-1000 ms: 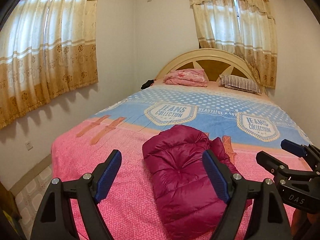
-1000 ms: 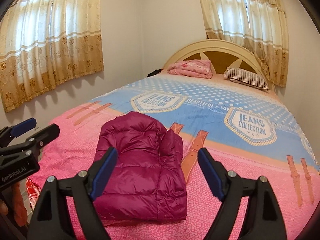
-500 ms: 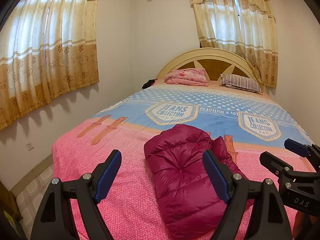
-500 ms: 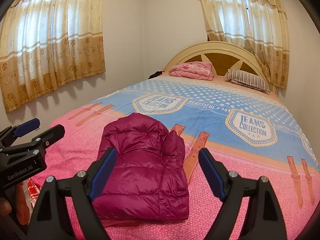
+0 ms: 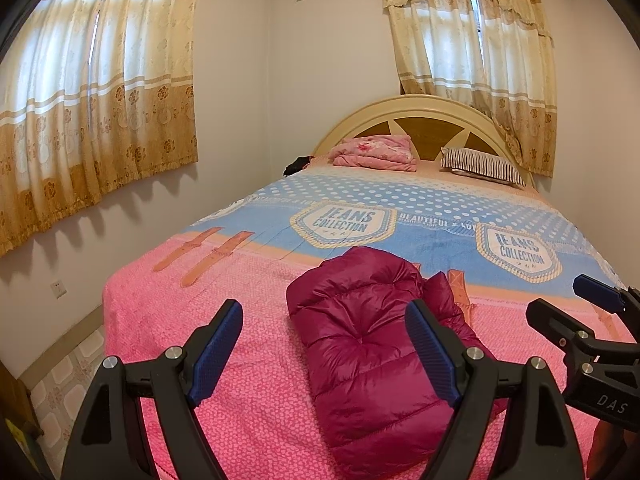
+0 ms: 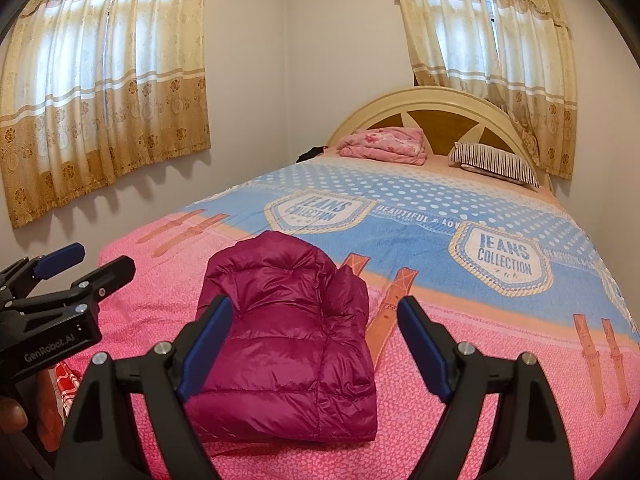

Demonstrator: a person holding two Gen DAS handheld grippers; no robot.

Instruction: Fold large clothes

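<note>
**Folded jacket on the bed, both grippers empty**

A magenta puffer jacket lay folded into a compact bundle on the pink near end of the bed, which was covered by a bedspread printed pink toward the foot and blue with "JEANS COLLECTION" badges farther up. The left gripper was held above the foot of the bed with its jaws wide apart and nothing between them; the jacket showed through the gap and behind the right-hand finger. The right gripper was likewise spread open and empty, the jacket lying below and ahead of it, closer to its left finger. Each gripper showed at the edge of the other's view, side by side and apart. At the head of the bed, a folded pink blanket and a striped pillow rested against the arched headboard. Gold-patterned curtains hung over the windows on the left wall and behind the headboard.
</note>
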